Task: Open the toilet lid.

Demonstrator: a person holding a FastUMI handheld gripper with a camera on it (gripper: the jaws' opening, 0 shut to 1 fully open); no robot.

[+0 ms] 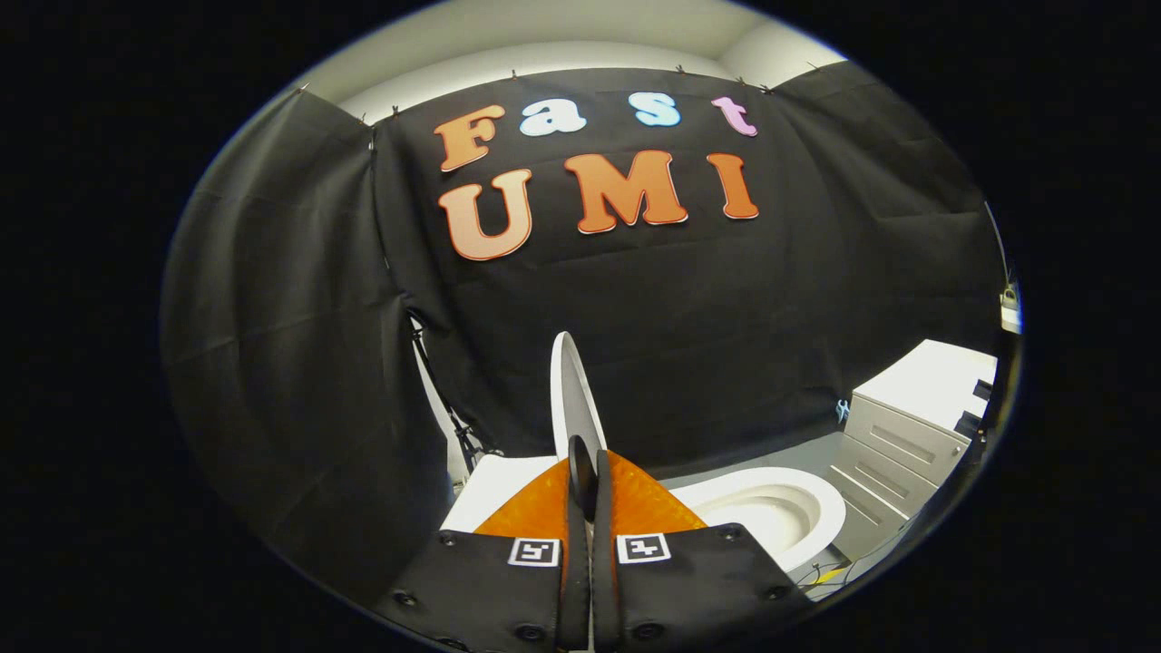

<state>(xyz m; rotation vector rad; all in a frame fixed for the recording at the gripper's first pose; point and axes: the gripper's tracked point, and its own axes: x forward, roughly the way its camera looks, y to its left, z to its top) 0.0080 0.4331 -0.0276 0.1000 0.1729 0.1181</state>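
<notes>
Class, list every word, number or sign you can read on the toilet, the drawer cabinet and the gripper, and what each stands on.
Toilet lid, upright, pinched between the fingers of the gripper: no text.
Toilet seat: no text.
Drawer cabinet: nothing readable.
Gripper: two square markers, patterns, not words.

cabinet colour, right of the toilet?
White cabinet, pale grey-looking drawer fronts; gripper view. Gripper shut on lid.

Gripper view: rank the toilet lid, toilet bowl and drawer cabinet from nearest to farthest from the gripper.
1. Toilet lid: upright, its edge clamped between the closed fingers of the gripper.
2. Toilet bowl: open, just beyond the fingers to their right.
3. Drawer cabinet: farther right, past the bowl.
</notes>
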